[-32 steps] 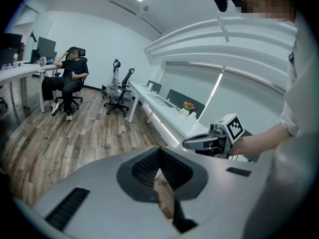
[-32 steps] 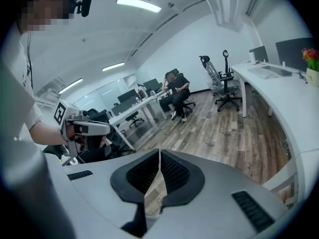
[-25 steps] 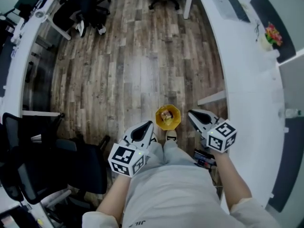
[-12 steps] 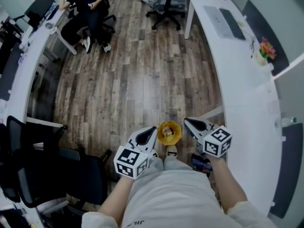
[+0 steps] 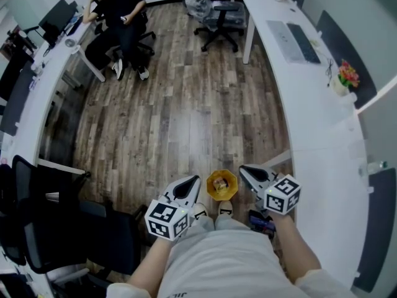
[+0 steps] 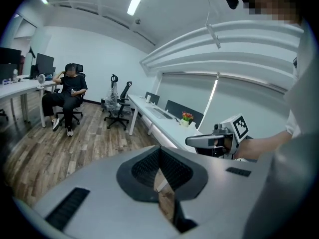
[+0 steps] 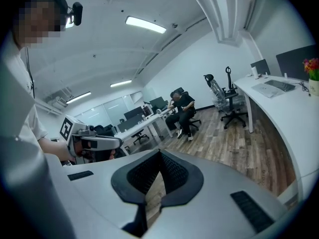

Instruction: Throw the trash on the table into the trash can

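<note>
Bin [image 5: 233,185]: 6 o'clock, between grippers, trash [image 5: 219,183] inside.
Left gripper [image 5: 194,180], right gripper [image 5: 243,169]: jaws together, empty.
Table [image 5: 322,166]: 3 o'clock, no trash discernible.
Status: probably finished.

Pale grey short-sleeved shirt [image 5: 218,261] (also white sneakers [image 5: 224,212])

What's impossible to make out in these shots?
- Head view: the trash inside the yellow trash can is too small to identify.
- Head view: a dark object near the feet sits partly behind the right gripper.
- Both gripper views: the yellow trash can lies outside the frame.
</note>
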